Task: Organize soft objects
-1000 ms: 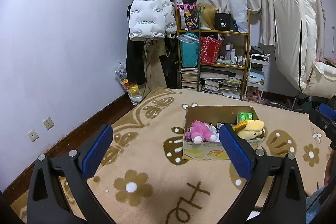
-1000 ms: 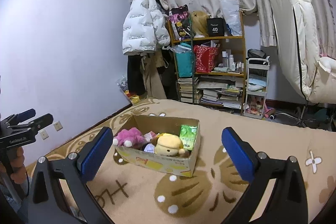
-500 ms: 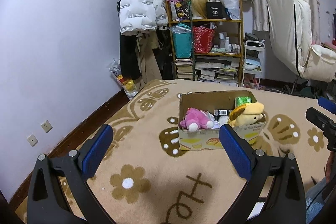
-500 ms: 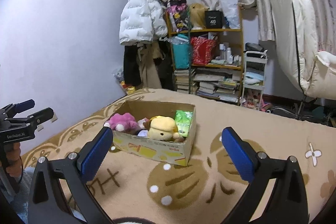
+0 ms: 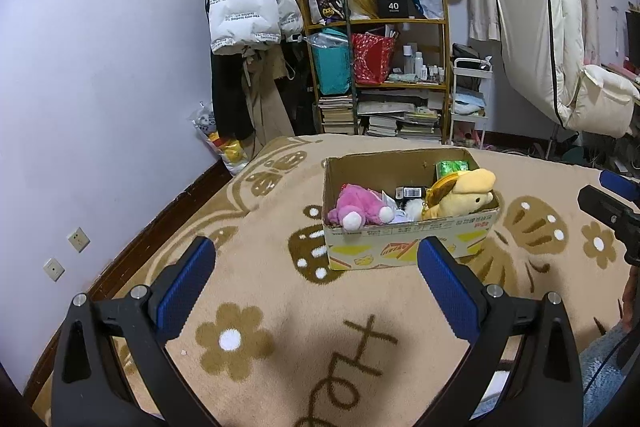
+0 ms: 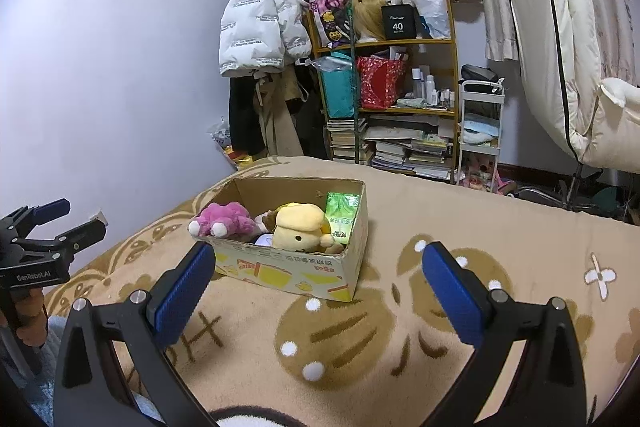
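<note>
Matt cardboard box (image 5: 408,239), fuzzy plush toys (image 5: 360,207), napped blanket (image 5: 280,291), seemingly ribbed blue pads on black plastic fingers (image 5: 184,287).

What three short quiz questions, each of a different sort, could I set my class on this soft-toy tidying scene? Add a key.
1. True or false: the pink plush toy lies on the blanket outside the cardboard box.
2. Multiple choice: the left tongs and right tongs are (A) both open and holding nothing, (B) both shut on toys, (C) one open, one shut.
3. Fill in: the green packet stands in the box beside the ______ plush toy.

Key: 1 false, it lies inside the box; 2 A; 3 yellow.
</note>
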Available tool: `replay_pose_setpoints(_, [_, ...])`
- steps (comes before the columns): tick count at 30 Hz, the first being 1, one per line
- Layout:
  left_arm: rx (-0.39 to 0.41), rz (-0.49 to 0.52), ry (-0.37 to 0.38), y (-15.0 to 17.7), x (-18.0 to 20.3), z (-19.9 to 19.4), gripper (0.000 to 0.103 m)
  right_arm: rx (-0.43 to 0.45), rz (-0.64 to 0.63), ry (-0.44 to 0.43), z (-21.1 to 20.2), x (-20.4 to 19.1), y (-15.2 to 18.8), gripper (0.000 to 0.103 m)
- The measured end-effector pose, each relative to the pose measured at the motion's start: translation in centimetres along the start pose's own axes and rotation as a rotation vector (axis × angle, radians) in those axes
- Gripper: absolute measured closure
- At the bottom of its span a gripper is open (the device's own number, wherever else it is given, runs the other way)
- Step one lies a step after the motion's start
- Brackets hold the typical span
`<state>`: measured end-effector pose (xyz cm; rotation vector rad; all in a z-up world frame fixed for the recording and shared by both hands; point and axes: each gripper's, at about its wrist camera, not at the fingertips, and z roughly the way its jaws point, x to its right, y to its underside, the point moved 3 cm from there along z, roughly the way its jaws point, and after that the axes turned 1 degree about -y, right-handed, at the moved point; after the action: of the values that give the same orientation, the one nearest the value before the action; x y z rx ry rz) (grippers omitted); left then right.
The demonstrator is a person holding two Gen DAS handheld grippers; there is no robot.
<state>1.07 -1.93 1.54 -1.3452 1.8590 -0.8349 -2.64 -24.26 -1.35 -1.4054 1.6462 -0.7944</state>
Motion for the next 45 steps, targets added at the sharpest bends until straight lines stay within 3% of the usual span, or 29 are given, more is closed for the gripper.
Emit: replay_pose_setpoints(45, [0.009,0.003,0.008,0.3,0.06,0.02,0.003,-0.008,-0.003,-0.004,0.35,0.27,0.09,0.0])
